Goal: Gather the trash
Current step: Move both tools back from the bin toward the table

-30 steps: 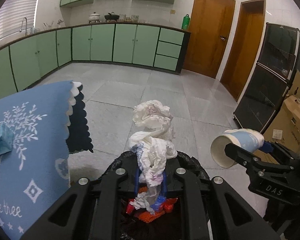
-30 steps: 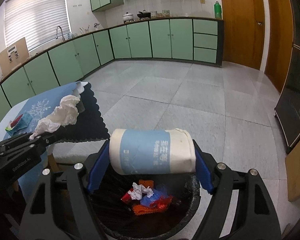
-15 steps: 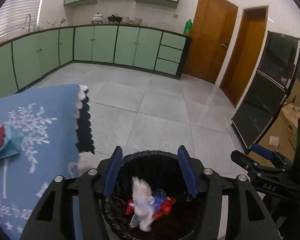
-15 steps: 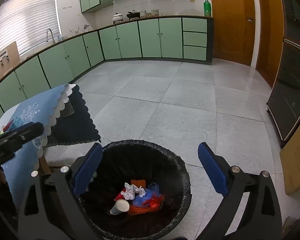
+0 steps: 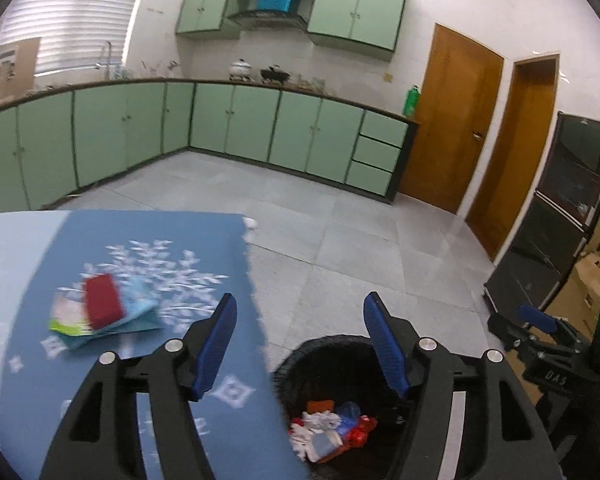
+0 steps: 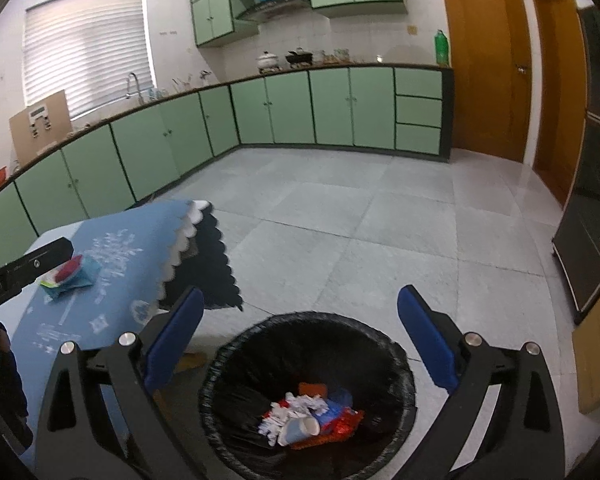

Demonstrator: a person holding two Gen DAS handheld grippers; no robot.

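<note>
Left gripper (image 5: 300, 304): jaws opening, nothing between them. Hangs over the surface (image 5: 32, 248) at the edge beside the bin (image 5: 328, 340), tilted down.

Right gripper (image 6: 300, 296): jaws spread wide and empty. Hovers right above the bin's mouth.

In the bin already: a cup (image 6: 298, 430), crumpled tissue, and red and blue scraps at the bottom.

Left to collect, as far as can be seen: a loose pile of wrappers (image 5: 100, 312), red on top of teal and green, lying mid-surface and well in from the bin-side edge.

Likely trouble from here:
- Pinching only the red top piece and leaving the flat ones beneath. Caused by a loose, unbound stack.
- Catching the cloth (image 5: 148, 232) along with the wrappers. Probably thin and lying flat, so little for the jaws to bite without scraping fabric. Could drag the cloth, with its overhang, toward the bin-side edge.
- Dropping a light piece on the floor (image 6: 380, 240) in the gap between that edge and the bin. Risky if let go before clearing the rim.
- Knocking the two grippers together. Plausible with both working near the bin at that same edge.
</note>
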